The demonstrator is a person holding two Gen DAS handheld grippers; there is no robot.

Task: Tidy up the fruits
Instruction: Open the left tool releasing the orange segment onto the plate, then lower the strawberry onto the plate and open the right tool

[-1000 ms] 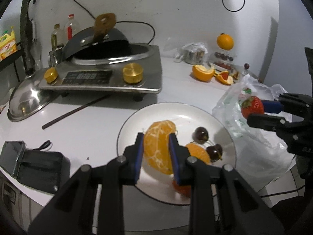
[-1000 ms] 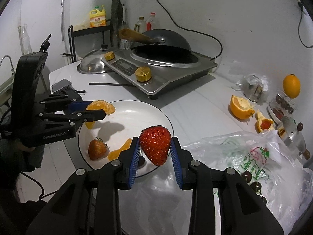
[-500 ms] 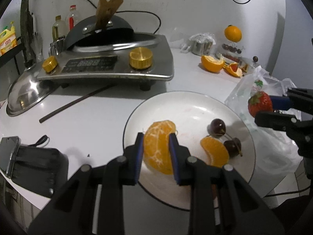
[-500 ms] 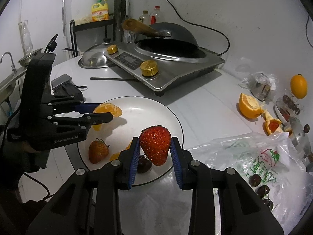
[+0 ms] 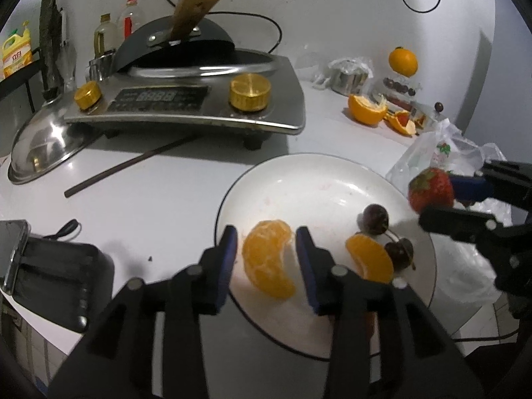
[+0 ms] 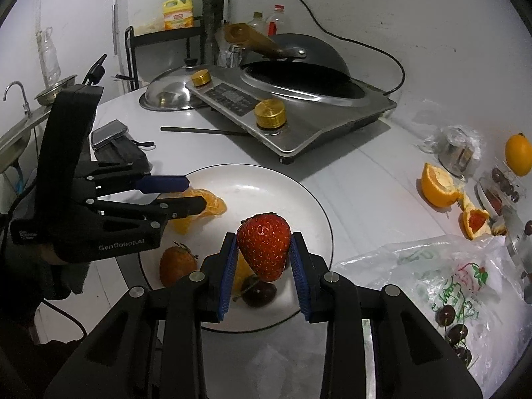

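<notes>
Over plate (image 6: 309, 196): strawberry (image 6: 264, 246) gripped, seemingly.

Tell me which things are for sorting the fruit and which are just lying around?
For the job: round white plate, peeled orange segment, red strawberry, dark cherries, left hand-held gripper, right hand-held gripper.

Lying about: steel induction cooker, black chopstick, steel lid.

In the right wrist view, the orange piece (image 6: 244, 274) and the cherry (image 6: 259, 294) on the plate (image 6: 319, 212) are partly hidden behind the held strawberry (image 6: 264, 244). The peeled orange (image 6: 212, 202) is half covered by the left gripper (image 6: 188, 194). The text on the yellow bottle (image 6: 178, 13) cannot be read.
</notes>
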